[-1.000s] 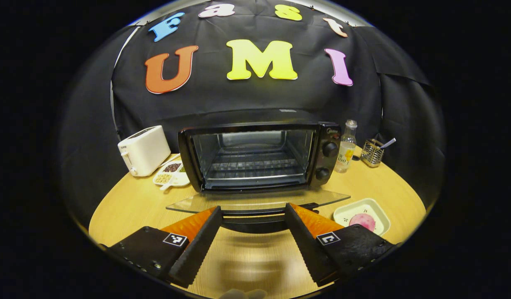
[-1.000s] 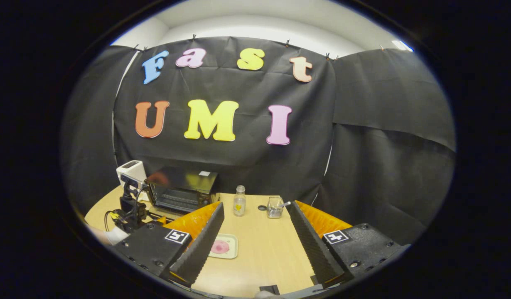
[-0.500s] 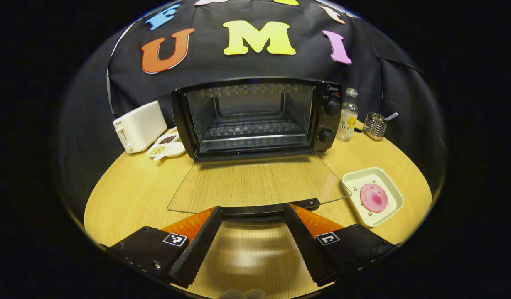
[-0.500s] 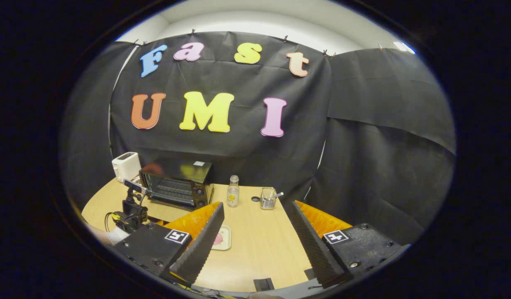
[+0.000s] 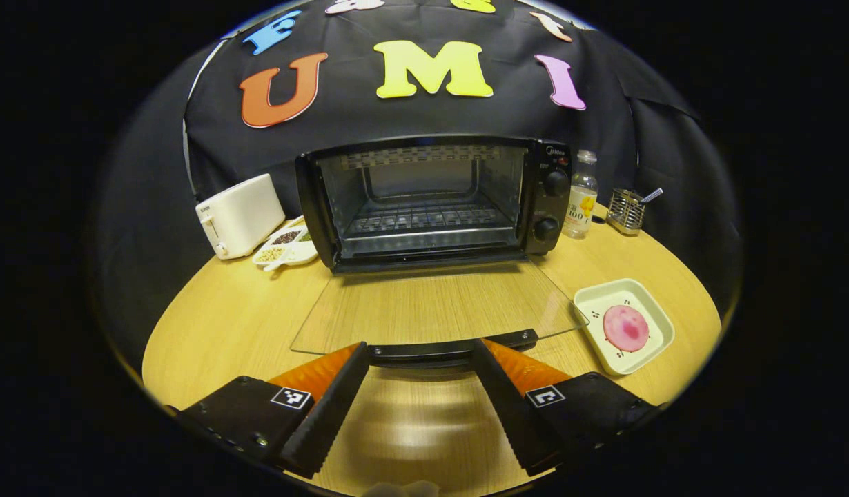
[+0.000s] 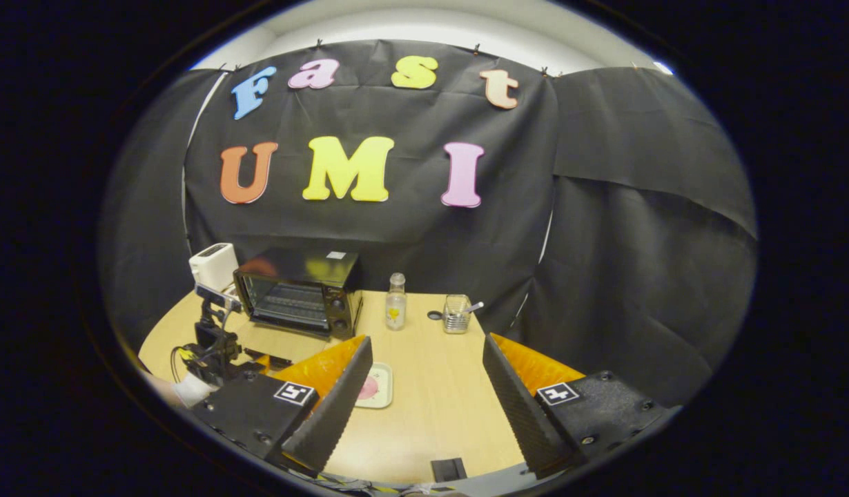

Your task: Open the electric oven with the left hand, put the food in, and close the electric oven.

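Note:
The black electric oven (image 5: 431, 200) stands at the back of the table with its cavity and wire rack showing. Its glass door (image 5: 438, 304) lies flat toward me. The door handle (image 5: 452, 351) sits just at the tips of my left gripper (image 5: 419, 353), which is open and grips nothing. The food, a pink round piece (image 5: 625, 328), rests on a cream square plate (image 5: 590, 298) right of the door. My right gripper (image 6: 424, 348) hangs open above the table's near edge. One of its fingers half hides the plate (image 6: 382, 386). The oven (image 6: 297, 293) is far to its left.
A white toaster (image 5: 239, 214) and a small dish of grains (image 5: 283, 245) stand left of the oven. A bottle (image 5: 580, 195) and a wire holder (image 5: 626, 210) stand to its right. The round wooden table (image 5: 224, 317) ends close behind both grippers.
My left gripper rose, so the flat door is seen from above instead of edge-on, then eased back slightly. The right gripper shifted a little, with the oven looking nearer.

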Action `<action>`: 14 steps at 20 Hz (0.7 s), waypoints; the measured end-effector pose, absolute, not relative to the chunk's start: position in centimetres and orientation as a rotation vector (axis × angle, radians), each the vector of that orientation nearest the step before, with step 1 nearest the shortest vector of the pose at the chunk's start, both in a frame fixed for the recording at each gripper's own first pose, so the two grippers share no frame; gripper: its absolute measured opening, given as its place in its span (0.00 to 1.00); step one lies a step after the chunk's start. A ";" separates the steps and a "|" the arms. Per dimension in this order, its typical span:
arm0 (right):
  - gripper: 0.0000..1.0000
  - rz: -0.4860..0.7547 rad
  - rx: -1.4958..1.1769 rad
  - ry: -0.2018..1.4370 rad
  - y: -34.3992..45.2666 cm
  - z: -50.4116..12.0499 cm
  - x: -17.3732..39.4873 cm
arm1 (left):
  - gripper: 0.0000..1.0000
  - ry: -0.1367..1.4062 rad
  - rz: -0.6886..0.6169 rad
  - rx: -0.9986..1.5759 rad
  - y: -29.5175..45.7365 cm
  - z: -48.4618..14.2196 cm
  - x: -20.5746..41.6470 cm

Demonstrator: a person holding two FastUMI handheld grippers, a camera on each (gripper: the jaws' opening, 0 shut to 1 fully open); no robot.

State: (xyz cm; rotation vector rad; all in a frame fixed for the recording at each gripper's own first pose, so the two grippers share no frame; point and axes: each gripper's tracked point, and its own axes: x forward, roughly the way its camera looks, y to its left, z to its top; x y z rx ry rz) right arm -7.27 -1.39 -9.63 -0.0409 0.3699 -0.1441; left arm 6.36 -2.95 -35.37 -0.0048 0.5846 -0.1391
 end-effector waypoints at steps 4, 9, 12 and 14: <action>1.00 -0.086 -0.033 0.468 -1.3 -15.1 -5.5 | 0.97 0.507 -0.125 -0.036 -0.9 -30.6 4.0; 1.00 -0.014 -0.024 0.611 -1.4 -22.4 -2.3 | 0.97 0.386 -0.093 -0.023 1.4 -22.9 1.0; 0.95 0.038 -0.009 0.708 -1.5 -27.7 0.2 | 0.96 0.319 -0.068 -0.030 1.8 -18.0 -0.6; 0.87 0.082 -0.007 0.776 -1.5 -30.9 1.7 | 0.97 0.295 -0.042 -0.031 2.1 -15.4 -1.8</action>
